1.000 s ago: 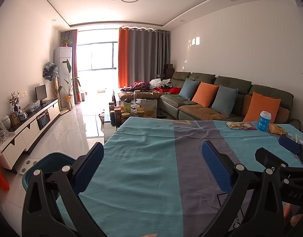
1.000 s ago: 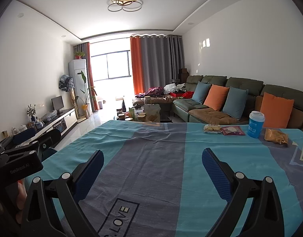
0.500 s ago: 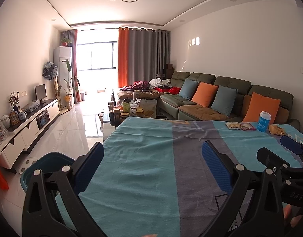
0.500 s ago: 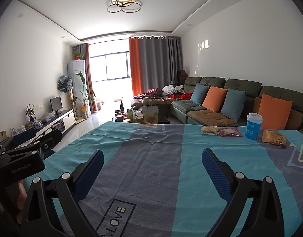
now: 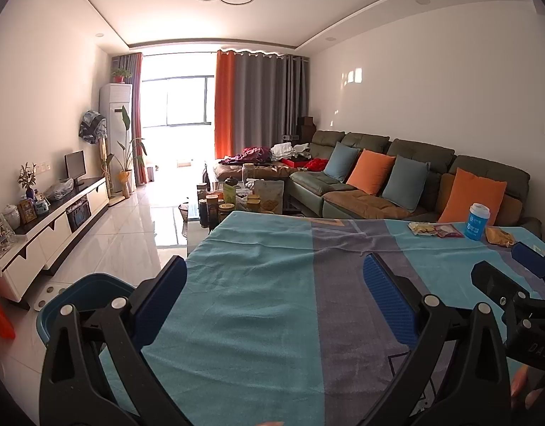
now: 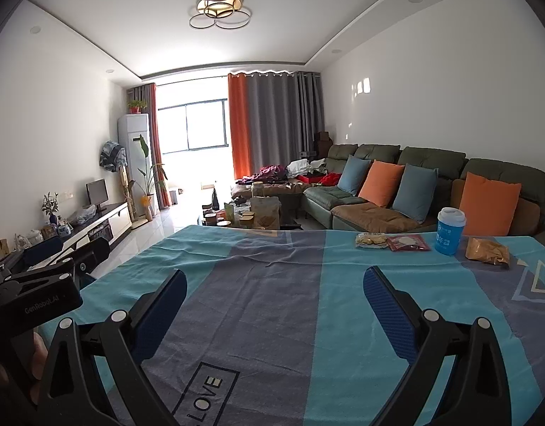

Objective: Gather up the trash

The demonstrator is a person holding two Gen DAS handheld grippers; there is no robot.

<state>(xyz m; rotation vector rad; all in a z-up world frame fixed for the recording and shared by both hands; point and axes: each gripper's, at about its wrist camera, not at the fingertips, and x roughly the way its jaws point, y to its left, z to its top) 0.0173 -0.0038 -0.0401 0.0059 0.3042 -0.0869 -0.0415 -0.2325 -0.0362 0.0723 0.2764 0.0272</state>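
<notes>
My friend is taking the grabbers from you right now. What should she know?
Left gripper: open, empty, above the tablecloth.
Right gripper: open, empty, above the cloth too.
Trash sits at the far right of the table: pale snack packet, red packet, blue cup, crumpled tan bag.
Blue bin stands on the floor off the table's left corner.
Done: nothing picked up.
Left: carry all four to the bin.

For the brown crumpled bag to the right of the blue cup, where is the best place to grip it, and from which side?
Probably with the right gripper, from the near side: pinch the raised crumpled ridge of the brown bag. It lies flat on the tablecloth, apart from the blue cup.
</notes>
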